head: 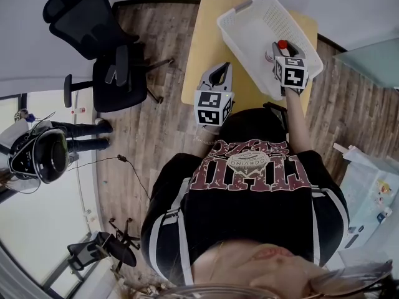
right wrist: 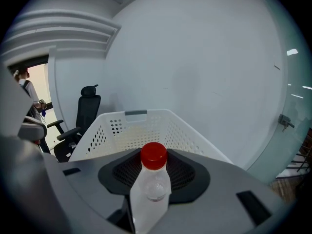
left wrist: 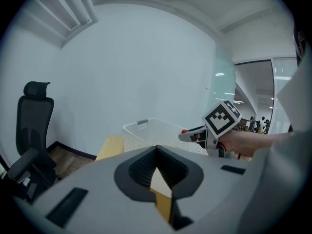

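My right gripper (head: 278,51) clamped on clear plastic bottle (right wrist: 150,191), red cap (right wrist: 154,156) up, held over white perforated basket (head: 246,27) on yellow table (head: 202,55). Left gripper (head: 219,75) jaws pinched together, nothing in them, hovering over table near basket.

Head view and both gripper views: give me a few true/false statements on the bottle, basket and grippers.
1. The right gripper grips a clear plastic bottle with a red cap. True.
2. That bottle lies loose inside the white perforated plastic basket. False: the right gripper's jaws hold it over the basket.
3. The left gripper also holds a bottle. False: nothing sits between its jaws.
4. The basket sits on the pale yellow table. True.
5. The black office chair stands on the person's right. False: it is on the left.
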### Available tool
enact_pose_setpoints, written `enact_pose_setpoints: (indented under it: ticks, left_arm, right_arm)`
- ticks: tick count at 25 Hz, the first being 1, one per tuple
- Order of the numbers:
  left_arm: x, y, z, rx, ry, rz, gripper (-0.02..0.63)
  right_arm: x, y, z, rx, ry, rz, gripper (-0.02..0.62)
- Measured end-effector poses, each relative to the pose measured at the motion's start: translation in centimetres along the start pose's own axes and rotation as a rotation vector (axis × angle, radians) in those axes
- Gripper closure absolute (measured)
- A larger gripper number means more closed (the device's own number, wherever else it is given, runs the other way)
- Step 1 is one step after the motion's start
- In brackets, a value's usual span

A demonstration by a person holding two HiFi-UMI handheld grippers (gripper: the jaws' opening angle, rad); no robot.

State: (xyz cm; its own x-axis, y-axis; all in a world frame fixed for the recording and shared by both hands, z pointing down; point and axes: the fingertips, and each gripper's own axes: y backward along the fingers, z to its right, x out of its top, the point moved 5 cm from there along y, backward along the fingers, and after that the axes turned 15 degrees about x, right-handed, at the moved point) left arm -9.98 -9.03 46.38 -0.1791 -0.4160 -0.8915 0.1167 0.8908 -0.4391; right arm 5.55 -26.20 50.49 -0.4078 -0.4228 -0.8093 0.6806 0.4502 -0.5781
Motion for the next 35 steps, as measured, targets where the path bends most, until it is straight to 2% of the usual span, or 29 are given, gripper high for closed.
enact_pose_setpoints:
  ticks: [12, 35]
  left_arm:
    - [0.4, 0.6, -0.8, 0.002, 0.002, 0.019, 0.558]
    - [0.3, 0.9, -1.0, 0.008, 0.013, 0.027, 0.558]
  right_arm:
    - [3.6, 1.1, -2.8, 0.063, 0.027, 0.087, 0.428]
    - [9.2, 4.4, -5.4, 0.122, 0.102, 0.188, 0.428]
